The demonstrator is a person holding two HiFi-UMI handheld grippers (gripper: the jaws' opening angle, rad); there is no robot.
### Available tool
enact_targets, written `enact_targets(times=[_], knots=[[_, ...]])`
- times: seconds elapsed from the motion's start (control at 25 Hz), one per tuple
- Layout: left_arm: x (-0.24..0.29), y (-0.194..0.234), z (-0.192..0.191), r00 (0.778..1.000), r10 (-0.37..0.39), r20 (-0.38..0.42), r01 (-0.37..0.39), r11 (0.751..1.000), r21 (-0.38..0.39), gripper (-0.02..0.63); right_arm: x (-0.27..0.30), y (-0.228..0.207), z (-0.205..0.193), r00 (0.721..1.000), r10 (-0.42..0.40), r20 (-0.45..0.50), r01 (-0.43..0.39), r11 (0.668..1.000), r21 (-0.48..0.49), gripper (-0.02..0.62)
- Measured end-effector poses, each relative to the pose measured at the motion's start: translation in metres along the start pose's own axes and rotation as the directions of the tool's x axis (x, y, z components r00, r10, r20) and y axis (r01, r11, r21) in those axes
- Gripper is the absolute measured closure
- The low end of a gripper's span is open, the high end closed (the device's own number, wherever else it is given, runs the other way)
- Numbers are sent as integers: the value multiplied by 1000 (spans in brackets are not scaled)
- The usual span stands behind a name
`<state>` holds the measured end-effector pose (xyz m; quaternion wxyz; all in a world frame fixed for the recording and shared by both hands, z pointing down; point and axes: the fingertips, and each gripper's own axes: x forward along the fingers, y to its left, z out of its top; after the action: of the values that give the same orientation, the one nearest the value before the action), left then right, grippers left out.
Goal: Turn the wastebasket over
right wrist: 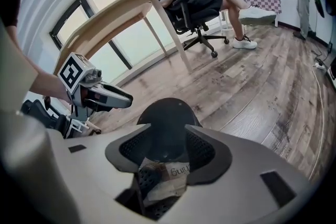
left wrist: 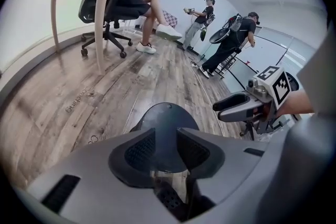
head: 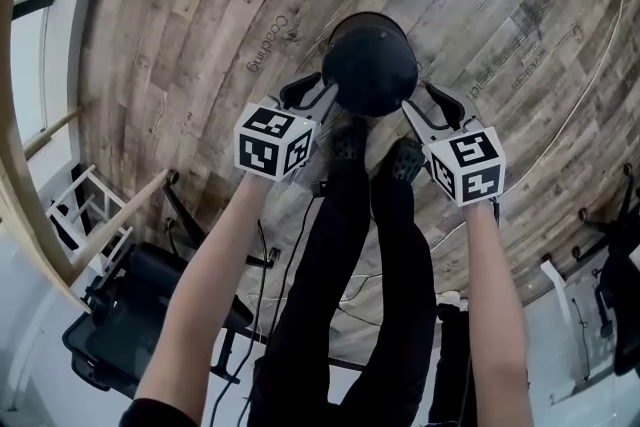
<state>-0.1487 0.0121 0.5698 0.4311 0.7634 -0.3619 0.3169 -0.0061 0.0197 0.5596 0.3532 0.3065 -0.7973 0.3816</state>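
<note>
Head view: black wastebasket point(head: 370, 65) on wood floor point(head: 200, 35), closed round end up, just beyond person's feet. Left gripper point(head: 318, 95) at its left flank, right gripper point(head: 425, 100) at its right flank, basket between them.

Left gripper view: jaws apart, nothing clamped; wastebasket point(left wrist: 167, 123) showing through gap, just ahead; right gripper point(left wrist: 231, 107) to right.

Right gripper view: jaws apart, gripping nothing; wastebasket point(right wrist: 168, 123) just ahead through gap; left gripper point(right wrist: 118, 98) to left.

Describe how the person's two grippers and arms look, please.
The left gripper and right gripper have light grey shells with black, textured pads. Each carries a white cube with black square markers. The forearms are without sleeves.
</note>
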Motion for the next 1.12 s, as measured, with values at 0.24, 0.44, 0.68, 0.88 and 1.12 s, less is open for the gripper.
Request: enact_targets(times=[0.24, 0.44, 0.68, 0.88, 1.12], knots=[[27, 23, -6, 999, 15, -47, -14, 1000, 27, 390, 36, -17, -14, 999, 10, -52, -8, 999, 44, 306], [51, 31, -17, 992, -41, -121, 43, 999, 12, 294, 62, -29, -26, 995, 51, -88, -43, 995, 88, 283], [72, 37, -35, 975, -106, -195, 99, 994, -44, 250, 82, -29, -49, 984, 99, -147, -86, 992, 96, 273], [82, 32, -33, 968, -146, -204, 139, 989, -50, 236, 88, -29, -48, 982, 141, -126, -124, 983, 138, 268], [82, 29, -32, 959, -127, -252, 132, 991, 5, 237, 86, -29, -46, 984, 108, -144, -97, 992, 84, 268]])
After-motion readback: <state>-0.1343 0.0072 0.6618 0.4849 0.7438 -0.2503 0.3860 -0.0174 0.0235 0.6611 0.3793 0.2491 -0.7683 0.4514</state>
